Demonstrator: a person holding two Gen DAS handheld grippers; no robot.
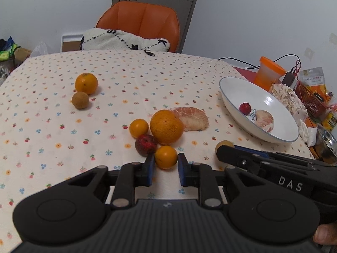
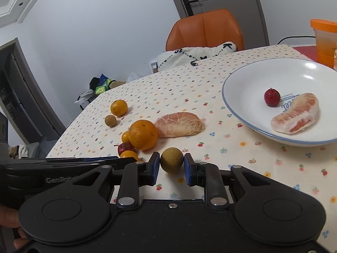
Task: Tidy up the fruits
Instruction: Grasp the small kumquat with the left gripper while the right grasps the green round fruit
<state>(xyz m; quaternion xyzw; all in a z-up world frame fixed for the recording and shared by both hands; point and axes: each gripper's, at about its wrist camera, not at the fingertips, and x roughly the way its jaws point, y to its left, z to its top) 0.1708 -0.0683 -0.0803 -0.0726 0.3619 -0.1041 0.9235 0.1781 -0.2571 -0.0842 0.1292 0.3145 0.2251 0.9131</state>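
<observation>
The left gripper (image 1: 166, 164) pinched a small orange (image 1: 166, 157) on the table, its blue pads (image 1: 150, 168) pressed to both sides of the fruit. The bottom of that orange was hidden behind the pads. The right gripper (image 2: 171, 166) pinched a small brown-green fruit (image 2: 171, 159) the same way, and this fruit sat on the flowered tablecloth (image 2: 231, 160) too. In the left view only a bit of that brown-green fruit peeked out past the other tool's black finger.

Just behind the small orange lay a dark red fruit (image 1: 146, 143), a big orange (image 1: 166, 126) and another little orange (image 1: 138, 128), all bunched close. In the right view the little one was mostly hidden behind the big one. A peeled pomelo piece (image 1: 192, 119) lay beside the big orange, partly tucked behind it. Far off to the left sat one more orange (image 1: 86, 83) touching a brown round fruit (image 1: 80, 100).

The white bowl (image 1: 231, 101) stood to the right and held a small red fruit (image 1: 245, 108) and a second pomelo piece (image 1: 265, 120). Blue writing on the bowl's bottom was partly covered and too small to read. The bowl's right rim was cut off in the right view.

A fingertip (image 1: 325, 235) showed at the corner of the left view. The things past the bowl were a jumble and hard to tell apart, save for an orange cup (image 1: 268, 73).
</observation>
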